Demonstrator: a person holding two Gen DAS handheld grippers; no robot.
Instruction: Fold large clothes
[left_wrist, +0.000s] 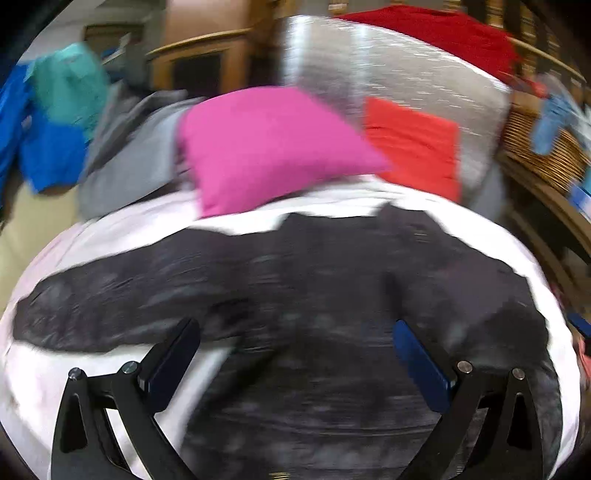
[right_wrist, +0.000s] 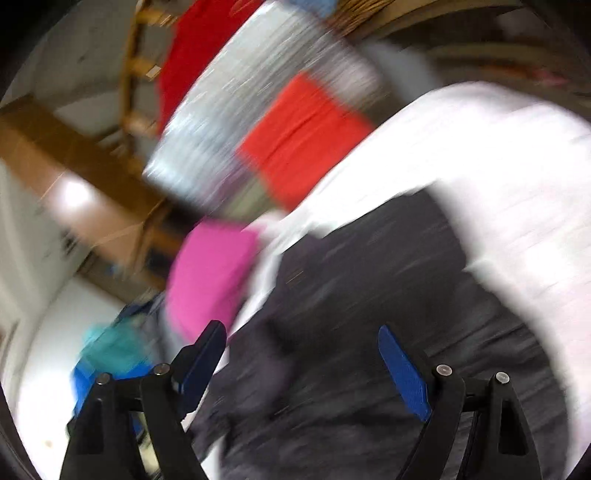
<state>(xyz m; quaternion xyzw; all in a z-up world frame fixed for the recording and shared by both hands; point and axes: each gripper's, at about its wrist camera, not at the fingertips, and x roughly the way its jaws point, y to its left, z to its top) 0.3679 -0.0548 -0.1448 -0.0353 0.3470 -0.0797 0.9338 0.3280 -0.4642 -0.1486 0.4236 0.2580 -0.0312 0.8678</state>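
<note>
The left gripper (left_wrist: 295, 328) is hovering over the dark garment (left_wrist: 314, 295) with its jaws standing wide apart and nothing between them. The right gripper (right_wrist: 303, 332) is likewise standing wide, its blue pads clear of the cloth, hanging above the same dark garment (right_wrist: 369, 295) near its edge. The garment is lying spread across a white sheet (left_wrist: 110, 236), with one long part stretching out to the left in the left wrist view, probably a sleeve.

Both views are smearing badly, so the exact lie of the hems is hard to tell. From here the likeliest trouble is a poor pinch: coming down on blurred, dark cloth, a gripper could be catching the white sheet together with the garment and dragging both, or taking only one layer so the fold comes out crooked. With neither gripper holding anything, any fold already laid could also be slipping open.

A pink folded piece (left_wrist: 266, 147) is sitting just beyond the garment's far edge, with an orange-red piece (left_wrist: 410, 144) beside it on a silvery mat (left_wrist: 388, 66). A grey garment (left_wrist: 129, 147), a blue and teal one (left_wrist: 55, 122) and a wicker basket (left_wrist: 543, 155) are crowding the sides, leaving little room to fold away from the person.
</note>
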